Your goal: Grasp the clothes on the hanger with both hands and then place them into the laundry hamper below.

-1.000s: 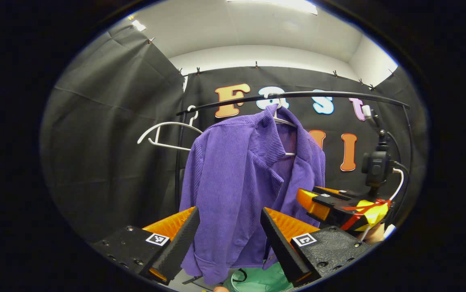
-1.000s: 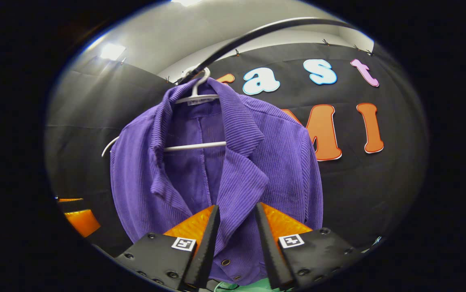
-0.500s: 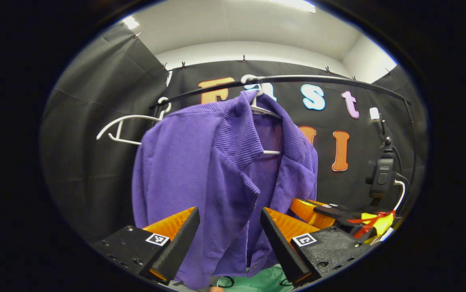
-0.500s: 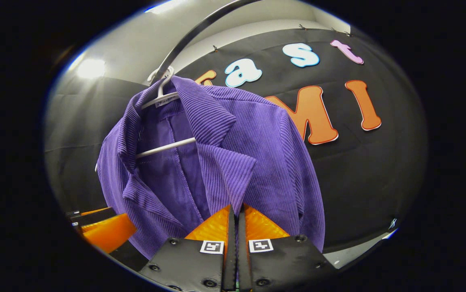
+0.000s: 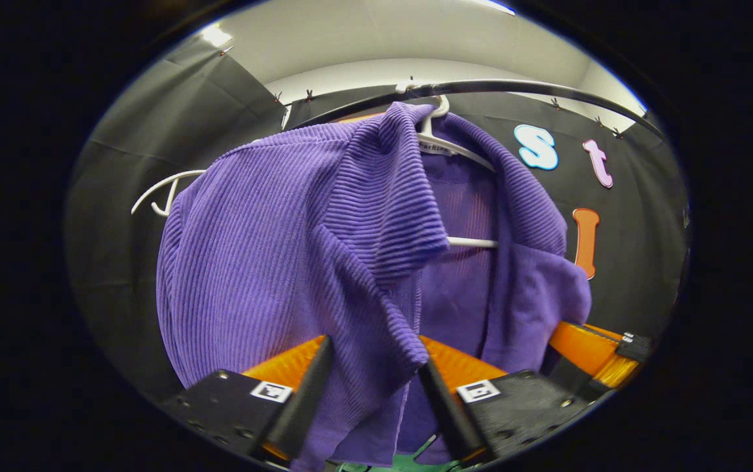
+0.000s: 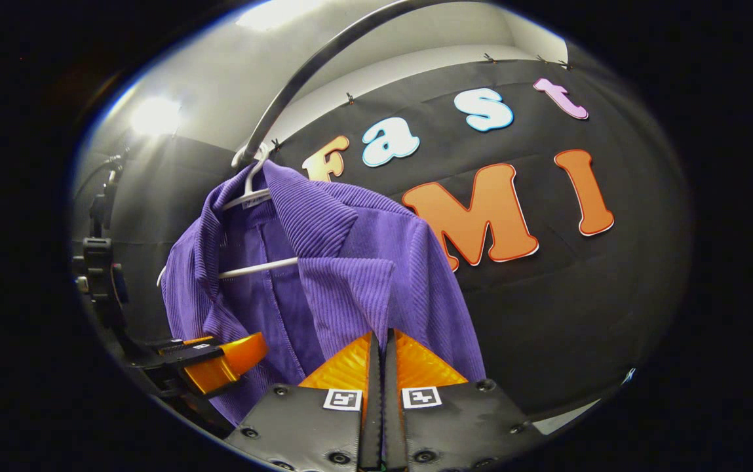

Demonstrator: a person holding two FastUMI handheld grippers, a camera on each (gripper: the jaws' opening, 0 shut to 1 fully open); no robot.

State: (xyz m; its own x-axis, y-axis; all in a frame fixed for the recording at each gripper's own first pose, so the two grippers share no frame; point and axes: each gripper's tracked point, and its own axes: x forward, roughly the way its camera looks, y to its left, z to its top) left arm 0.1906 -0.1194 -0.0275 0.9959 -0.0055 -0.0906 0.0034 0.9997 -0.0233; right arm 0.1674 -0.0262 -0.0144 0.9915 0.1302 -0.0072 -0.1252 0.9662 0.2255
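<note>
Booth rail [image 5: 533, 88] carried the jacket [image 5: 297, 249]; below it, your right gripper [image 6: 381, 367] pinched its front edge, left gripper [image 5: 369, 387] gaped round the lapel, w/ both placed for pulling it off.

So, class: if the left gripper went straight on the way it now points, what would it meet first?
The purple jacket: its front edge already hangs between the open fingers of the left gripper, though the exact depth is uncertain.

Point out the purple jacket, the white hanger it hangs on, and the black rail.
purple jacket [image 5: 271, 262], left gripper view, on its ribbed front panel.
white hanger [image 6: 258, 267], right gripper view, on its crossbar inside the open front.
black rail [image 5: 533, 90], left gripper view, on the bar right of the hook.
</note>
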